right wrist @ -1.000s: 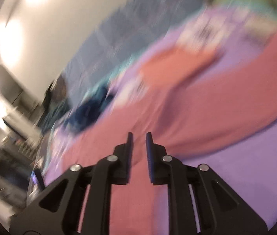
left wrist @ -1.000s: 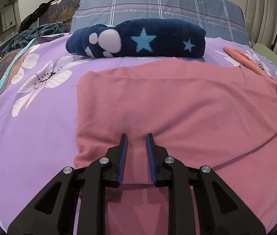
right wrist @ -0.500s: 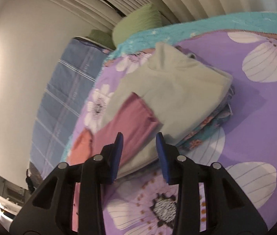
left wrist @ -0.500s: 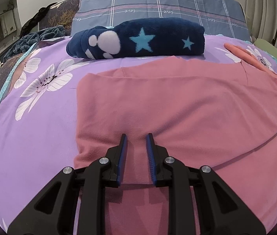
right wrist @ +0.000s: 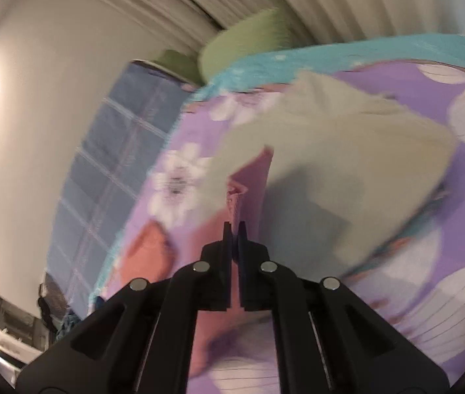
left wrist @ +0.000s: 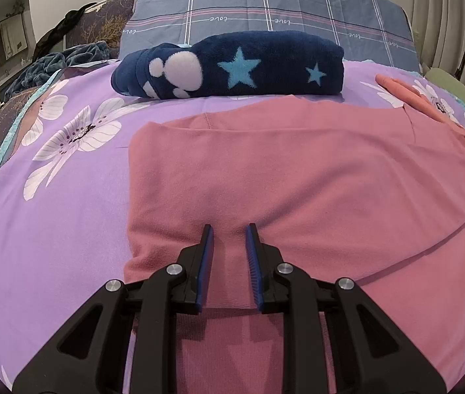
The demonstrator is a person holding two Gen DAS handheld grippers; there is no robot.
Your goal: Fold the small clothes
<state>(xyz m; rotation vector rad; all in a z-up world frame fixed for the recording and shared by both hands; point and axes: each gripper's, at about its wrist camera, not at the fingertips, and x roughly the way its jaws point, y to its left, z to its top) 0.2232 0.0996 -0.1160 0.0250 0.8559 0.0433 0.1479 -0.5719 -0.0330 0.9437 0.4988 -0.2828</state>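
A pink garment (left wrist: pixel 298 177) lies spread flat on the purple flowered bedspread (left wrist: pixel 55 203) in the left wrist view. My left gripper (left wrist: pixel 229 229) is open, its fingers resting low over the garment's near left part, gripping nothing. In the right wrist view my right gripper (right wrist: pixel 235 226) is shut on a pinched-up edge of the pink garment (right wrist: pixel 237 193), next to a pale green folded garment (right wrist: pixel 347 170). That view is motion-blurred.
A rolled navy fleece blanket with stars (left wrist: pixel 232 65) lies behind the garment, with a blue plaid pillow (left wrist: pixel 265 3) behind it. An orange cloth (left wrist: pixel 406 95) lies at the right. A green pillow (right wrist: pixel 248 39) and curtains stand beyond the bed's edge.
My right gripper has moved in on the pink edge beside the pale green garment and closed on it. My left gripper has stayed open in place.
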